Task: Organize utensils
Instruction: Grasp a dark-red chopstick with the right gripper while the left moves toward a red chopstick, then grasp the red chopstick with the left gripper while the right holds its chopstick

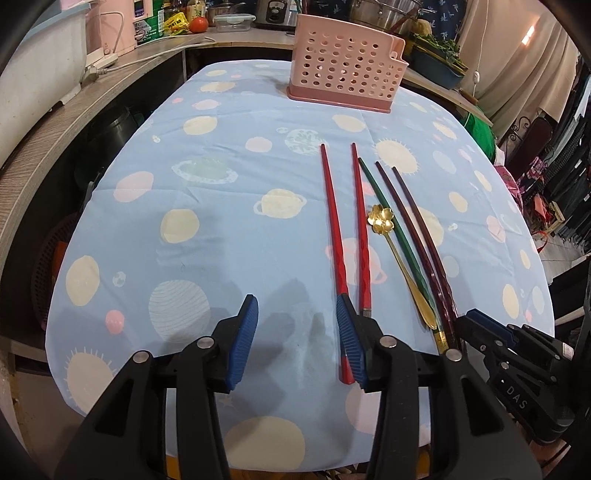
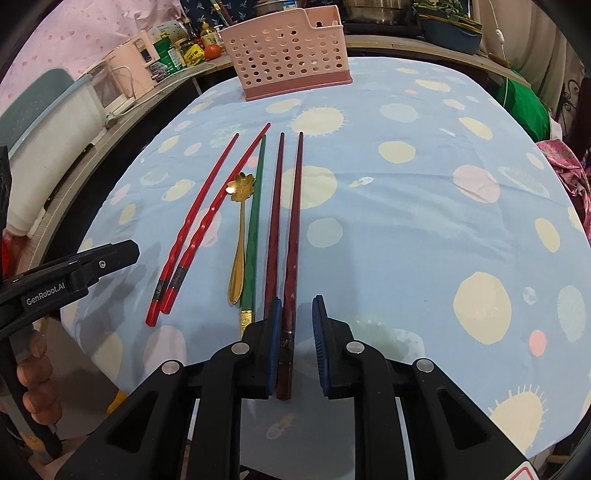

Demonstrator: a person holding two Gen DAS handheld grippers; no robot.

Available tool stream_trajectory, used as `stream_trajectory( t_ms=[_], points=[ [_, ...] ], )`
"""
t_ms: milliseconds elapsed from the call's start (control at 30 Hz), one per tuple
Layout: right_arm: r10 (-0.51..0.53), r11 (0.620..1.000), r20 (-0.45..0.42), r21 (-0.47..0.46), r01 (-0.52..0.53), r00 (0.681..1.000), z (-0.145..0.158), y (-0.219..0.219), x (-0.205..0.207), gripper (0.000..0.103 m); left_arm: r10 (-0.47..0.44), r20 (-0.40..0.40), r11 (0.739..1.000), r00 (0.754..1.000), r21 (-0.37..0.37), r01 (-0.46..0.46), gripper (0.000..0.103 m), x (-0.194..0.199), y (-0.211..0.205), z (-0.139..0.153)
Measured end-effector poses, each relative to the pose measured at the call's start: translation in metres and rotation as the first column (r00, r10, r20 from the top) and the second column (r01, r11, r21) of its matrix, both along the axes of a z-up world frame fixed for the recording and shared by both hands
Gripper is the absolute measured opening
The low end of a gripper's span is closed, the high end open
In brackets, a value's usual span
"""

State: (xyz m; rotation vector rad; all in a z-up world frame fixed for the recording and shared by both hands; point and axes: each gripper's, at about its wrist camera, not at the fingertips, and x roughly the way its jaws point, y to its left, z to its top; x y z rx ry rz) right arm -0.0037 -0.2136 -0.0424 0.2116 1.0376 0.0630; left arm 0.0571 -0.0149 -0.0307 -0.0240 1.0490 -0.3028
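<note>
Two red chopsticks [image 1: 334, 221] [image 2: 199, 218], a green chopstick [image 1: 406, 254] [image 2: 255, 221], a gold flower spoon [image 1: 380, 219] [image 2: 242, 186] and two maroon chopsticks [image 1: 424, 240] [image 2: 275, 221] lie side by side on the blue planet-print tablecloth [image 1: 221, 221]. A pink perforated utensil basket [image 1: 343, 66] [image 2: 291, 55] stands at the far end. My left gripper [image 1: 297, 332] is open and low over the cloth, the left red chopstick's near end lying along its right pad. My right gripper [image 2: 297, 339] straddles the right maroon chopstick's near end, which lies by the left pad with a gap to the right pad.
A wooden counter [image 1: 55, 122] curves along the left and back, carrying a pink appliance, a power strip, boxes, a tomato [image 1: 198, 24] and pots. A green bundle [image 2: 524, 99] lies past the table's right edge. A hand [image 2: 33, 369] grips the left tool.
</note>
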Motion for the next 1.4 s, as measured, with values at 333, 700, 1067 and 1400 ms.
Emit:
stream_trajectory(
  t_ms=[333,700,1067,1400],
  points=[
    [0.004,0.998,0.013,-0.066,-0.004,1.0,-0.002,0.004,-0.005,0.007,-0.034,-0.017,0.999,0.999,0.004,0.034,0.043,-0.009,-0.008,-0.004],
    [-0.008,0.999,0.012,-0.045,0.008,1.0,-0.003,0.0,-0.005,0.007,-0.06,-0.056,0.998,0.997,0.001,0.06,0.043,-0.013,-0.016,-0.015],
    [-0.011,0.999,0.013,-0.038,0.011,1.0,-0.003,0.0,-0.006,0.007,-0.06,-0.075,0.998,0.995,0.004,0.061,0.042,-0.013,-0.016,-0.022],
    [-0.011,0.999,0.013,-0.04,0.011,1.0,-0.003,0.0,-0.006,0.007,-0.058,-0.058,0.997,0.997,0.043,0.06,0.039,-0.012,-0.021,-0.022]
  ],
)
